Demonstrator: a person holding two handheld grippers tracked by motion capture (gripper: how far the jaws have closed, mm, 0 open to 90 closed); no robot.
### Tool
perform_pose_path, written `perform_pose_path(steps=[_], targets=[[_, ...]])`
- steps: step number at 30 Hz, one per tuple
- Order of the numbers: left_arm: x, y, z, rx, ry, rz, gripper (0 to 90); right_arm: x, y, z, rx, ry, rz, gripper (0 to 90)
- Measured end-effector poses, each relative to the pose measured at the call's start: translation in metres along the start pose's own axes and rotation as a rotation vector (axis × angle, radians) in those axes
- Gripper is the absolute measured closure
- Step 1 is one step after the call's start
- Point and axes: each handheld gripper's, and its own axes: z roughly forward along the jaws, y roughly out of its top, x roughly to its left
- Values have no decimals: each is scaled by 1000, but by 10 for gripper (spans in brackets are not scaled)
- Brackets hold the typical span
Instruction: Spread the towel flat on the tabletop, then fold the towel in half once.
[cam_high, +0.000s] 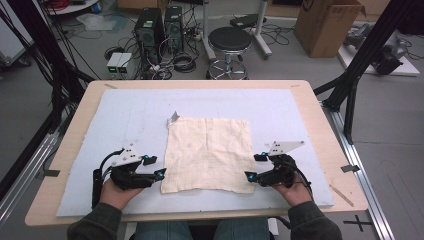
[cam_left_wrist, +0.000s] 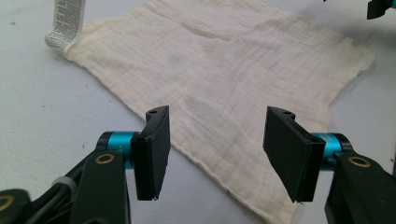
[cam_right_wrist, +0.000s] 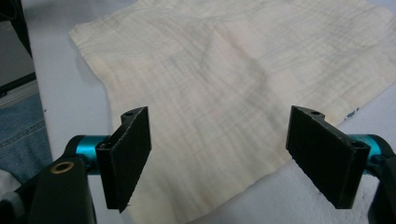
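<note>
A cream-coloured square muslin cloth lies spread flat on the pale blue foam mat that covers the wooden table, its edges roughly parallel to the mat's, near-square so neither axis is clearly longer, its white printed care label sticking out at the far left corner. The left gripper sits just beside the cloth's near left corner, jaws spread wide. The right gripper sits at the near right corner, jaws likewise spread, gripping nothing.
</note>
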Motion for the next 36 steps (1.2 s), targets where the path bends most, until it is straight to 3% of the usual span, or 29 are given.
perform_pose_path(steps=[2,8,14,24,33,36], targets=[[4,5,1,-5,-3,-18,409,-3,3,1,10,-4,18,218],[9,26,6,5,-13,-4,391,-14,22,-3,-5,-27,31,212],[17,50,11,-7,-22,2,388,-24,37,-3,2,-17,25,199],[30,66,16,-8,-38,-11,397,-38,50,-3,6,-6,39,200],[44,85,28,28,-25,-22,399,-66,67,2,19,9,82,180],[50,89,32,31,-17,-29,399,-72,72,6,39,5,76,179]])
